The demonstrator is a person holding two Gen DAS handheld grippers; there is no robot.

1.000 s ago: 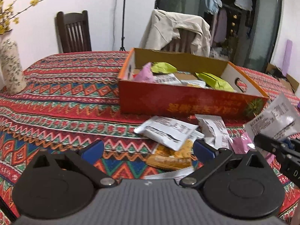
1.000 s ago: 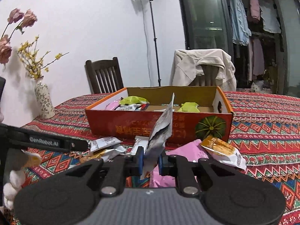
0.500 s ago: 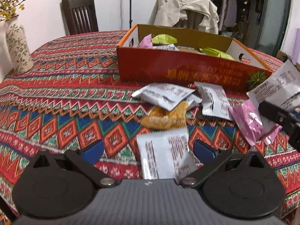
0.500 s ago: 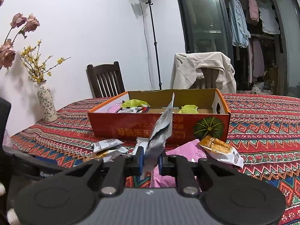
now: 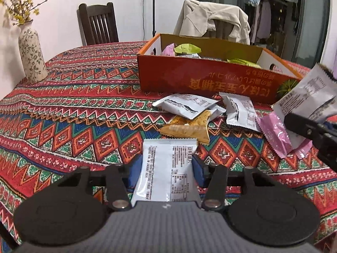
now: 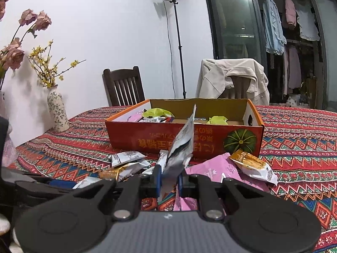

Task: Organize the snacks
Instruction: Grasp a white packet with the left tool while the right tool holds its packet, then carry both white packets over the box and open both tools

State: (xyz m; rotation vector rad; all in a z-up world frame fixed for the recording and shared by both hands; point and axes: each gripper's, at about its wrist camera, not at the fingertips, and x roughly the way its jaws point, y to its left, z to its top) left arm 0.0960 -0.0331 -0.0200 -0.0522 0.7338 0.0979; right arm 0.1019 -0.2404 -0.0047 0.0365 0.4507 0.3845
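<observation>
The left claw (image 5: 167,168) has just been closing on the white packet (image 5: 168,168) at lower centre; the right claw (image 6: 169,176) is gripping a silver packet (image 6: 182,145). Next, judging by the task: lifting both into the box (image 6: 185,141).

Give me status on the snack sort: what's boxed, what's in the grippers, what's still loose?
Done: a few packets, green and pink among them, lie in the cardboard box. In hand: the right gripper is shut on a grey-white packet held upright; the left gripper has just been closing, its pads against a white packet flat on the tablecloth. Left: the orange packet, pink packet and several white ones before the box.
</observation>
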